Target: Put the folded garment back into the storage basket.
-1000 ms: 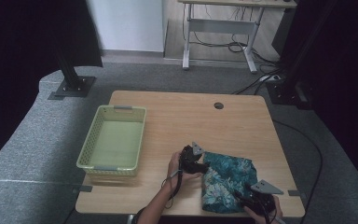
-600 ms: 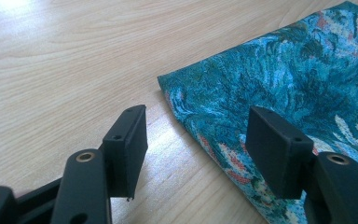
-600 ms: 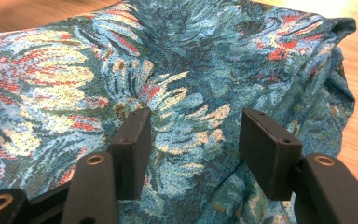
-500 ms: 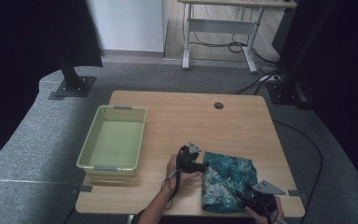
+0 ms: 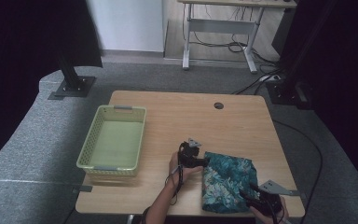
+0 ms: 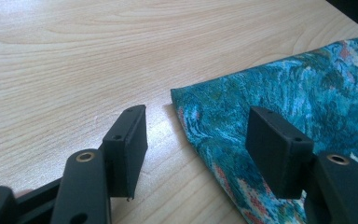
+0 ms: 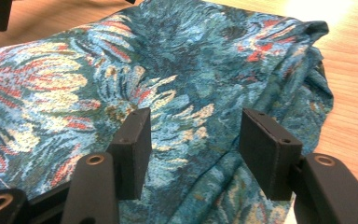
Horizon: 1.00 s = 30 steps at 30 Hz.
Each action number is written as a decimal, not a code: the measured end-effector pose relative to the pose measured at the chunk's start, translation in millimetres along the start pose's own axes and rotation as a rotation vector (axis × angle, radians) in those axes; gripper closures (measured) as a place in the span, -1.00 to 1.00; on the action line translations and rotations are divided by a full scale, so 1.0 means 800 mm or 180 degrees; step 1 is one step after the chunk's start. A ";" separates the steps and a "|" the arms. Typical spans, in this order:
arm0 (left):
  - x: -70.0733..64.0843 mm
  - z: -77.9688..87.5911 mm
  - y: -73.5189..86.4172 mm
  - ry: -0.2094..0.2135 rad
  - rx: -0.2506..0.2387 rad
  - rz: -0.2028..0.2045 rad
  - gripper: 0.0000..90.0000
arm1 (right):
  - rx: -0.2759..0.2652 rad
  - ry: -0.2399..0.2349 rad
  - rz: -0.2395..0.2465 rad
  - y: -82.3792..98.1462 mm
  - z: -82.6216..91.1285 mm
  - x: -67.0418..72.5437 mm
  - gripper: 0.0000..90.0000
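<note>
Hidden or cut off: the person's right hand (image 5: 272, 211) and forearm run off the bottom edge of the high view; the folds of the cloth (image 5: 226, 179) cover whatever layers lie beneath, so how many times it is folded cannot be told.
Hard to make out: in the high view both claws are small and dark, so their jaws are read from the two gripper views instead.
Cloth: one teal woven piece with a red and cream floral pattern, lying flat and rumpled on the near right part of the bench (image 5: 182, 116), well apart from the basket.
Left claw (image 6: 198, 133): spread, nothing pinched; one jaw hangs over bare wood, the other over the cloth's edge, with the cloth's near corner (image 6: 175, 93) between them. In the high view it sits just at the cloth's left edge (image 5: 204, 162).
Right claw (image 7: 193, 137): spread, nothing pinched; both jaws hover above the patterned cloth near its bunched end. In the high view it is at the cloth's near right corner (image 5: 251, 198).
Basket (image 5: 95, 144): one pale green slotted plastic basket on the bench's left side.
Counts: two claws, one cloth, one basket, one bench, one round hole (image 5: 218, 106) in the benchtop.
</note>
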<state>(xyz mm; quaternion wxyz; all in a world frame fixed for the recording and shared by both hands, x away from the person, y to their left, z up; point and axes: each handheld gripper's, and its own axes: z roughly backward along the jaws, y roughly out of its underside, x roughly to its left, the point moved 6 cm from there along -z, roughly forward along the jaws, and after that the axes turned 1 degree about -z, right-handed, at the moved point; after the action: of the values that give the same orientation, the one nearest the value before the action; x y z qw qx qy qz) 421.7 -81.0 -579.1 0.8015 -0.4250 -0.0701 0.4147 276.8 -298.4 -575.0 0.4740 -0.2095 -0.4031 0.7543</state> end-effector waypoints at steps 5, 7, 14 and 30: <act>-0.001 -0.006 0.002 -0.0007 0.0016 0.0010 -0.18 | 0.0016 0.0020 -0.0028 0.002 0.001 -0.004 -0.04; -0.002 -0.010 0.001 0.0000 0.0019 0.0009 -0.18 | 0.0020 0.0030 -0.0032 0.002 0.001 -0.004 -0.04; -0.007 -0.027 -0.005 0.0003 0.0022 -0.0053 -0.18 | 0.0018 0.0042 -0.0025 0.002 0.002 -0.005 -0.04; -0.027 -0.041 -0.006 -0.0353 0.0013 -0.0558 0.27 | 0.0010 0.0060 -0.0027 0.003 0.004 -0.008 -0.04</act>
<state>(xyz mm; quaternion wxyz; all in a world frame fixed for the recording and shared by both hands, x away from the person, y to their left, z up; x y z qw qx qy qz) 426.0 -118.4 -591.4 0.8305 -0.3920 -0.1505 0.3661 276.2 -305.8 -575.8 0.4814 -0.2141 -0.3983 0.7508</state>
